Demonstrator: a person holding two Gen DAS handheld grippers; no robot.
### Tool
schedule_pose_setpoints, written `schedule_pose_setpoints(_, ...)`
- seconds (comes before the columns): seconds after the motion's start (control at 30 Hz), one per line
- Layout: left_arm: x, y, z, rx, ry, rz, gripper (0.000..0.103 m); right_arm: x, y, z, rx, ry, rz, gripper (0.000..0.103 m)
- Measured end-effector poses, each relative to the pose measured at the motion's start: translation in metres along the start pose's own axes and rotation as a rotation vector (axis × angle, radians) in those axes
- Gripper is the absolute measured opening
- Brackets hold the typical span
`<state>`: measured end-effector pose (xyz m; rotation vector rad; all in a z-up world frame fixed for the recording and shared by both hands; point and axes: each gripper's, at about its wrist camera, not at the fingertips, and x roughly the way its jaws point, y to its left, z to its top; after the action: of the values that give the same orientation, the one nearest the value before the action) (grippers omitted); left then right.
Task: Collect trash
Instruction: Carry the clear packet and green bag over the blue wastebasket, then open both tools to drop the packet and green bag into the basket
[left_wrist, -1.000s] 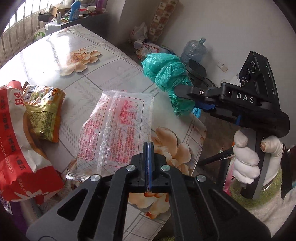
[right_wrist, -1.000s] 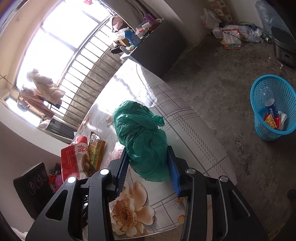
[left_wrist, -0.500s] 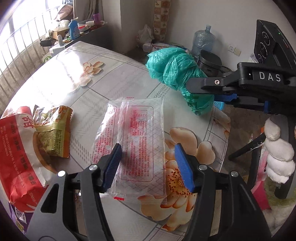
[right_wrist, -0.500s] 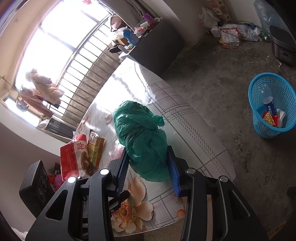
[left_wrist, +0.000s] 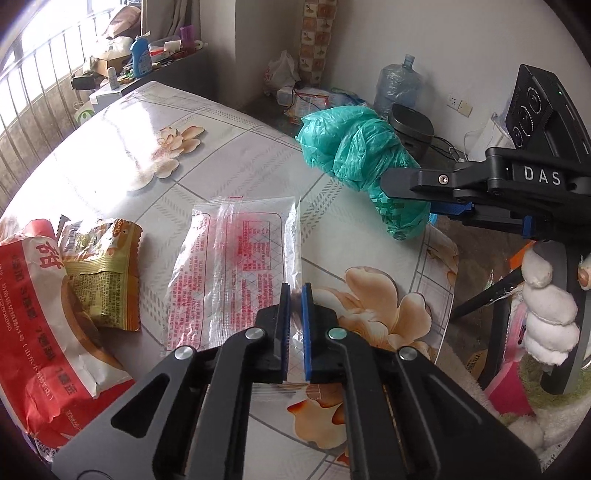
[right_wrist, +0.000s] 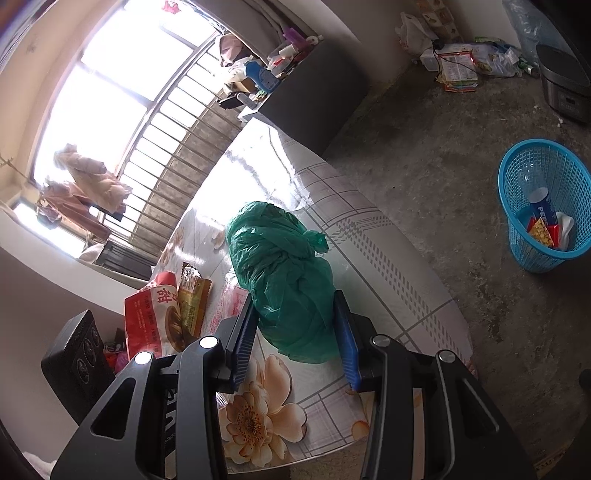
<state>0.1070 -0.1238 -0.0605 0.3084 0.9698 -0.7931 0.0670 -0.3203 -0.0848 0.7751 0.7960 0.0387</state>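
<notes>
A clear plastic wrapper with red print (left_wrist: 236, 258) lies flat on the flowered table (left_wrist: 147, 122). My left gripper (left_wrist: 295, 291) is shut on the wrapper's near right corner. My right gripper (right_wrist: 295, 314) is shut on a crumpled green plastic bag (right_wrist: 284, 273) and holds it above the table's right edge; the bag also shows in the left wrist view (left_wrist: 362, 155). A yellow snack packet (left_wrist: 103, 269) and a red snack bag (left_wrist: 40, 314) lie at the left.
A blue mesh waste basket (right_wrist: 543, 206) with some trash in it stands on the concrete floor to the right of the table. A dark cabinet (right_wrist: 310, 85) with clutter stands past the table's far end. A water jug (left_wrist: 399, 85) stands by the wall.
My left gripper opened over the clear wrapper half a second ago and has now shut on its near right corner. My right gripper keeps hold of the green bag, almost still.
</notes>
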Motion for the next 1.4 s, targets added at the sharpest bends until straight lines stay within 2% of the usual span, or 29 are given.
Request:
schedule_pose_setpoints(0.23, -0.026, 0.010, 0.005, -0.046, -0.075, -0.011, 0.000, -0.017, -0.003, 0.001, 0.030, -0.037, 0.034, 0.040)
schedule_pose_setpoints(0.4, -0.057, 0.010, 0.020, -0.064, -0.163, -0.035, 0.000, -0.044, -0.009, 0.006, 0.046, -0.115, 0.045, 0.040)
schedule_pose_setpoints(0.6, -0.072, -0.007, 0.063, -0.058, -0.243, -0.132, 0.000, -0.093, -0.041, 0.015, 0.106, -0.258, -0.007, 0.040)
schedule_pose_setpoints(0.73, -0.062, -0.032, 0.102, -0.050, -0.257, -0.239, 0.000, -0.126, -0.079, 0.015, 0.194, -0.353, -0.075, 0.040)
schedule_pose_setpoints(0.87, -0.023, -0.071, 0.140, -0.033, -0.181, -0.336, 0.000, -0.147, -0.122, 0.011, 0.302, -0.411, -0.159, 0.040)
schedule_pose_setpoints(0.97, 0.017, -0.102, 0.166, -0.025, -0.093, -0.389, 0.000, -0.150, -0.152, 0.009, 0.378, -0.424, -0.180, 0.040)
schedule_pose_setpoints(1.07, 0.064, -0.132, 0.188, -0.008, -0.009, -0.407, 0.000, -0.142, -0.183, 0.010, 0.460, -0.421, -0.185, 0.040)
schedule_pose_setpoints(1.23, 0.150, -0.172, 0.213, 0.042, 0.121, -0.354, 0.000, -0.114, -0.239, 0.027, 0.591, -0.407, -0.184, 0.040)
schedule_pose_setpoints(1.3, 0.181, -0.185, 0.219, 0.086, 0.148, -0.318, 0.000, -0.101, -0.261, 0.039, 0.629, -0.408, -0.199, 0.040)
schedule_pose_setpoints(1.4, 0.226, -0.197, 0.227, 0.099, 0.192, -0.293, 0.000, -0.080, -0.297, 0.055, 0.688, -0.397, -0.213, 0.040)
